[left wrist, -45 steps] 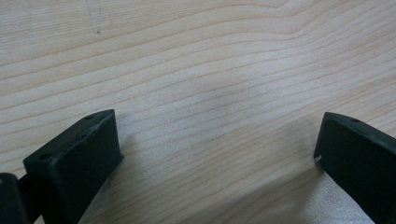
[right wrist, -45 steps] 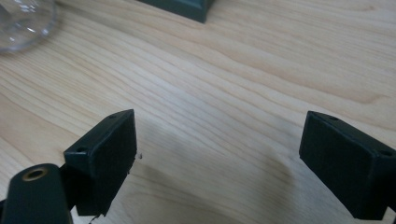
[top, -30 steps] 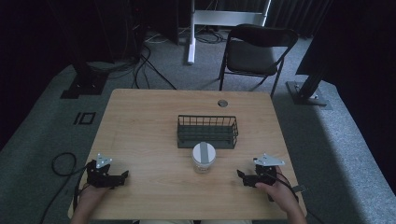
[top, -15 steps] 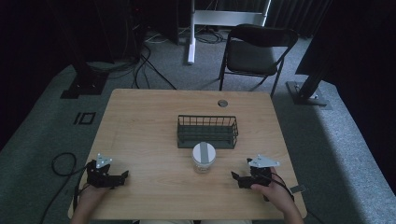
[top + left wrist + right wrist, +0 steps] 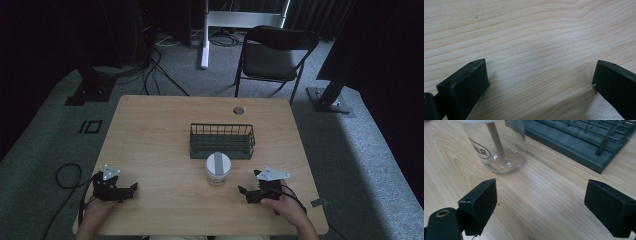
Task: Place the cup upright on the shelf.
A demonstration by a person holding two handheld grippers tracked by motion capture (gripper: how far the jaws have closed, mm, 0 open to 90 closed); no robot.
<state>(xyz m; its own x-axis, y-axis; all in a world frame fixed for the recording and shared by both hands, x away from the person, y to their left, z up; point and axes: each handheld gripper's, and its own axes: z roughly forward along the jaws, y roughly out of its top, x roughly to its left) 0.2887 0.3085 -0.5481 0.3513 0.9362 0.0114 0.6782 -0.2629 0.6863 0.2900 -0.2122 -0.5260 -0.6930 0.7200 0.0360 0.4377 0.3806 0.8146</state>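
Both grippers released, nothing held: left gripper (image 5: 131,189) over bare table (image 5: 150,140), right gripper (image 5: 243,192) near clear glass jar (image 5: 218,169) w/ white lid, just in front of wire basket (image 5: 222,141).

My left gripper (image 5: 540,82) hangs just over the pale wood-grain tabletop (image 5: 536,32), its two black jaws spread wide with nothing between.

Lab: cables (image 5: 150,70), rig stands (image 5: 90,85)
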